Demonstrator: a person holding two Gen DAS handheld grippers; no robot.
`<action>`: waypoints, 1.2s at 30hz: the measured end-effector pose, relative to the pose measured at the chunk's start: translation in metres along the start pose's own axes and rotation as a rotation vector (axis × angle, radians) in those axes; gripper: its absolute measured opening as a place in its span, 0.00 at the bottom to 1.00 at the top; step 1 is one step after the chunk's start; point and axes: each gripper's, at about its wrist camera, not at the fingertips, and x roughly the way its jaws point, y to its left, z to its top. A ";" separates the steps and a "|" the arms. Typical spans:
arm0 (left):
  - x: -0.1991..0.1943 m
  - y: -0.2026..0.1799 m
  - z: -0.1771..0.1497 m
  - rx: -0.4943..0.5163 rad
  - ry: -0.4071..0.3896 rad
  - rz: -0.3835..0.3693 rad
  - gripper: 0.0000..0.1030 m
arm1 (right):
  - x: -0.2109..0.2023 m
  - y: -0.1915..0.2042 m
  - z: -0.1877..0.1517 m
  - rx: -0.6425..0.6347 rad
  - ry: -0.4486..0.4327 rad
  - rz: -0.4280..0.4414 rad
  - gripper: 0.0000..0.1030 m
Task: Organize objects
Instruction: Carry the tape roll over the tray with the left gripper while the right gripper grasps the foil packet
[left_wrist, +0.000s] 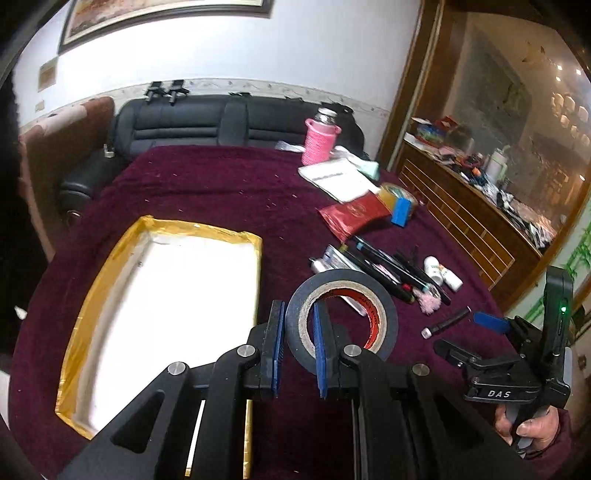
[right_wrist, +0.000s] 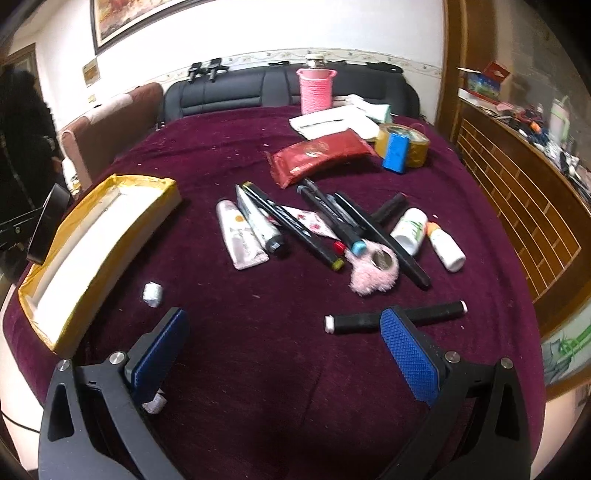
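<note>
My left gripper is shut on a black tape roll, one finger inside its core, and holds it above the maroon cloth just right of the yellow-edged white box. The box also shows at the left in the right wrist view. My right gripper is open and empty, low over the cloth, with a black cylinder by its right finger. A pile of pens, tubes and small white bottles lies beyond it. The right gripper also shows in the left wrist view.
A red pouch, a yellow tape roll with a blue block, white papers and a pink-sleeved bottle sit at the far side. A small white wad lies near the box. A wooden cabinet stands right, a black sofa behind.
</note>
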 end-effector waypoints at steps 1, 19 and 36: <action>-0.004 0.004 0.000 -0.001 -0.013 0.015 0.11 | -0.002 0.002 0.004 -0.004 -0.005 0.022 1.00; -0.016 0.065 -0.025 -0.073 -0.027 0.195 0.11 | 0.049 0.098 0.006 -0.215 0.135 0.219 0.99; -0.006 0.074 -0.032 -0.047 -0.010 0.329 0.12 | 0.102 0.148 0.002 -0.295 0.232 0.153 0.41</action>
